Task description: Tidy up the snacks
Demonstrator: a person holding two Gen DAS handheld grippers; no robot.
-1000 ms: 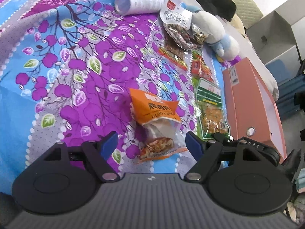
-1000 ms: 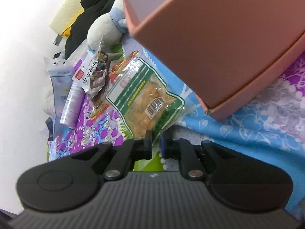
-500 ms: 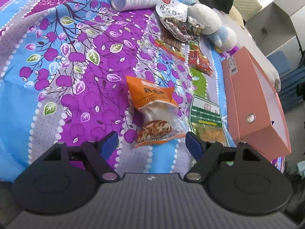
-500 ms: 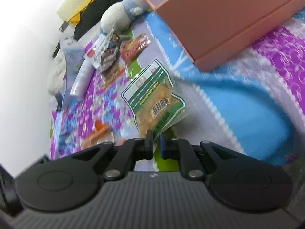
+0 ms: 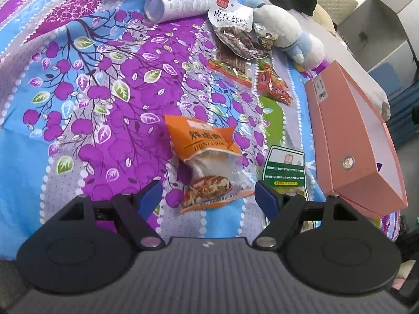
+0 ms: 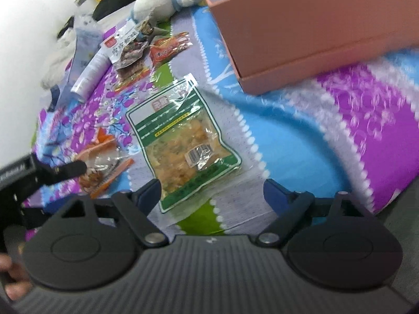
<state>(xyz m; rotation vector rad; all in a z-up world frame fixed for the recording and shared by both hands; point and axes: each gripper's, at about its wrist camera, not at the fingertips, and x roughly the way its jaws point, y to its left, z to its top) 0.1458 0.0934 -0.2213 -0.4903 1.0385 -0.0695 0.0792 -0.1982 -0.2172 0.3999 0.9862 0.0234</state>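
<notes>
The left hand-held gripper (image 5: 208, 195) hangs with jaws apart over the orange snack packet (image 5: 207, 162) on the bedspread (image 5: 78, 83): light, crinkly, best pinched by its sealed edge. The right hand-held gripper (image 6: 212, 192), also apart, faces the flat green snack pouch (image 6: 183, 144), slippery film, beside the pink box (image 6: 301, 26).

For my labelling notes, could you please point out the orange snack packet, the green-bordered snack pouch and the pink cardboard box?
orange snack packet (image 5: 203, 141): left wrist view, printed upper half.
green-bordered snack pouch (image 6: 183, 146): right wrist view, clear middle.
pink cardboard box (image 5: 337, 136): left wrist view, long outer wall.
</notes>
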